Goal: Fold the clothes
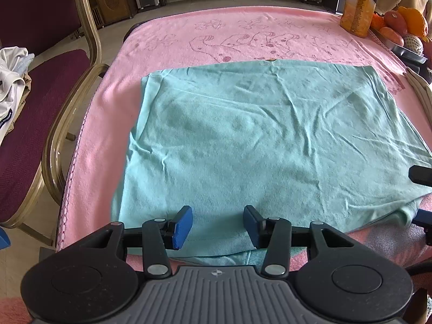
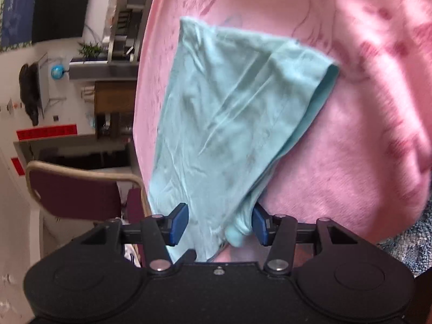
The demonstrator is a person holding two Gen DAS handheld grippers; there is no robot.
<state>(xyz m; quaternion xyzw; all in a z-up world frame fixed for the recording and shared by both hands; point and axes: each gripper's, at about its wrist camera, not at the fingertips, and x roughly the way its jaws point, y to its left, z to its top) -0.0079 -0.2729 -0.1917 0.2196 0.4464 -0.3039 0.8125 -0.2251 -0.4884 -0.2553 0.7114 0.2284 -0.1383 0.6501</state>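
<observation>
Left gripper (image 1: 218,226): we hold it with jaws spread over the near hem of the teal T-shirt (image 1: 270,145), gripping nothing. Right gripper (image 2: 220,226): jaws also apart, with bunched shirt fabric lying between them. We see the shirt lying on a pink patterned blanket (image 1: 216,35) that covers the table. A maroon chair (image 1: 40,102) stands beside it, and fruit (image 1: 399,24) sits at the far corner.

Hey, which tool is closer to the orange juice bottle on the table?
Probably left. The left tool faces the bottle across the teal shirt; the right tool sits at the shirt's side, bottle out of its view.
</observation>
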